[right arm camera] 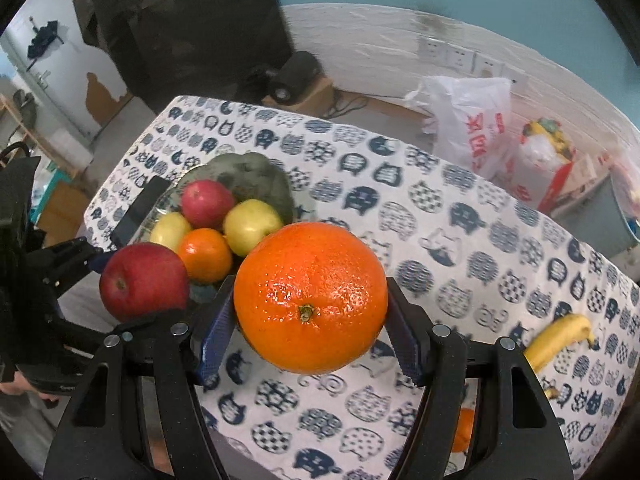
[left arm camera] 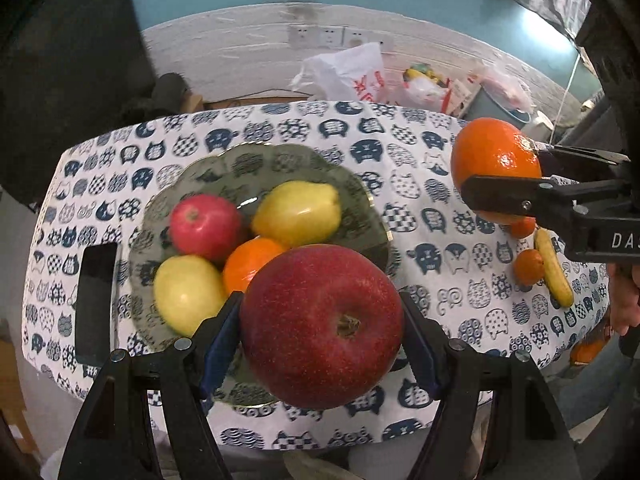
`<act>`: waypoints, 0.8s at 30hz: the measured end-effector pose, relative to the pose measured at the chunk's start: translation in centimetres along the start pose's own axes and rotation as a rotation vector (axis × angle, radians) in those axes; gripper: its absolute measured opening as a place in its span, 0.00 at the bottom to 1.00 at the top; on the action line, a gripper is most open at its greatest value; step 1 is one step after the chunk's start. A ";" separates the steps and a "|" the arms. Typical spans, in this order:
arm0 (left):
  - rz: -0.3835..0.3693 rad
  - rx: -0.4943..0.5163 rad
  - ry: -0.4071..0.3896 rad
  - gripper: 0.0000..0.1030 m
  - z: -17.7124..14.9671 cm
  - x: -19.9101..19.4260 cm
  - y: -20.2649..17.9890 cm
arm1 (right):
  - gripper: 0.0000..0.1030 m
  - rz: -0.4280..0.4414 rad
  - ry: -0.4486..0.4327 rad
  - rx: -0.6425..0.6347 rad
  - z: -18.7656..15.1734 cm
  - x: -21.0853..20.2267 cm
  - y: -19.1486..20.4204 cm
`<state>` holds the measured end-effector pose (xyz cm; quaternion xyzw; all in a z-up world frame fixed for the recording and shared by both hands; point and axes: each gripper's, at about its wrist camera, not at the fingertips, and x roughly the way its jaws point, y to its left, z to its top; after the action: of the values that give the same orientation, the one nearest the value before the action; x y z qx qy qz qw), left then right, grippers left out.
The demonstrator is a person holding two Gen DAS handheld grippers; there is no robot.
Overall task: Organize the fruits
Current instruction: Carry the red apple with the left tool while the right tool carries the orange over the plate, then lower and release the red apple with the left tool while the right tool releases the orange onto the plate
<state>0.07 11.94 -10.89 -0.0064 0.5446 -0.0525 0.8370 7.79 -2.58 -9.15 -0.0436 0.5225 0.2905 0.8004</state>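
- A large red apple (left arm camera: pixel 322 326) is clamped between the blue pads of the left hand-held gripper (left arm camera: pixel 322 344), which is closed about halfway around it, stem end facing the camera.
- This apple is held above the near rim of a green glass plate (left arm camera: pixel 362 196) on the counter (left arm camera: pixel 400 152), which is covered by a cat-patterned cloth.
- On the plate are seen a smaller red apple (left arm camera: pixel 205 226), two yellow-green fruits (left arm camera: pixel 298 213) (left arm camera: pixel 186 292) and a small orange (left arm camera: pixel 250 262), all touching one another.
- A large orange (right arm camera: pixel 310 298) is gripped by the right hand-held gripper (right arm camera: pixel 310 320), likewise partly closed, and is held above the cloth to the right of the plate.
- A banana (right arm camera: pixel 558 340) and two small oranges (left arm camera: pixel 529 266) (left arm camera: pixel 522 227) lie near the counter's right edge.
- A dark phone (left arm camera: pixel 96 304) lies left of the plate.
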 end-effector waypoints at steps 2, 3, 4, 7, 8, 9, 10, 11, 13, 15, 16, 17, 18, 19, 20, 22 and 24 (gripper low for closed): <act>0.003 -0.010 0.001 0.73 -0.3 0.1 0.8 | 0.67 0.009 0.006 -0.010 0.4 0.6 0.8; 0.005 -0.019 0.003 0.73 -0.6 0.1 1.3 | 0.67 0.014 0.010 -0.016 0.6 0.9 1.2; 0.005 -0.024 0.006 0.73 -0.7 0.1 1.6 | 0.67 0.019 0.015 -0.022 0.8 1.2 1.7; 0.008 -0.044 0.017 0.73 -1.3 0.3 2.7 | 0.67 0.029 0.028 -0.039 1.2 2.2 2.8; 0.008 -0.047 0.020 0.73 -1.5 0.4 2.9 | 0.67 0.033 0.032 -0.043 1.3 2.5 3.2; 0.009 -0.051 0.025 0.73 -1.7 0.5 3.2 | 0.67 0.037 0.036 -0.046 1.4 2.8 3.5; 0.009 -0.053 0.030 0.73 -1.9 0.7 3.4 | 0.67 0.041 0.040 -0.050 1.5 3.2 3.9; 0.008 -0.056 0.036 0.73 -2.0 0.9 3.5 | 0.67 0.045 0.044 -0.053 1.5 3.5 4.2; 0.003 -0.061 0.048 0.73 -2.3 1.3 3.8 | 0.67 0.053 0.054 -0.061 1.7 4.2 4.8; -0.006 -0.068 0.065 0.73 -2.6 1.8 4.0 | 0.67 0.059 0.062 -0.065 1.7 4.7 5.3; -0.008 -0.070 0.073 0.73 -2.6 2.1 4.0 | 0.67 0.062 0.066 -0.068 1.7 5.0 5.4; -0.008 -0.073 0.080 0.73 -2.7 2.3 4.1 | 0.67 0.065 0.072 -0.071 1.7 5.4 5.7; -0.008 -0.077 0.088 0.73 -2.7 2.6 4.2 | 0.67 0.066 0.077 -0.073 1.7 5.6 5.8; -0.008 -0.081 0.094 0.73 -2.8 2.8 4.4 | 0.67 0.066 0.082 -0.076 1.7 5.8 5.9; -0.009 -0.085 0.097 0.73 -2.8 3.0 4.5 | 0.67 0.065 0.087 -0.078 1.6 6.1 6.0; -0.013 -0.091 0.096 0.73 -2.9 3.2 4.7 | 0.67 0.067 0.096 -0.080 1.6 6.6 6.2; -0.009 -0.101 0.104 0.73 -2.9 3.5 5.0 | 0.67 0.069 0.105 -0.083 1.4 7.2 6.3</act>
<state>-0.74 16.71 -15.54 -0.0483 0.5893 -0.0287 0.8060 7.80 6.20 -13.25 -0.0738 0.5526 0.3366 0.7588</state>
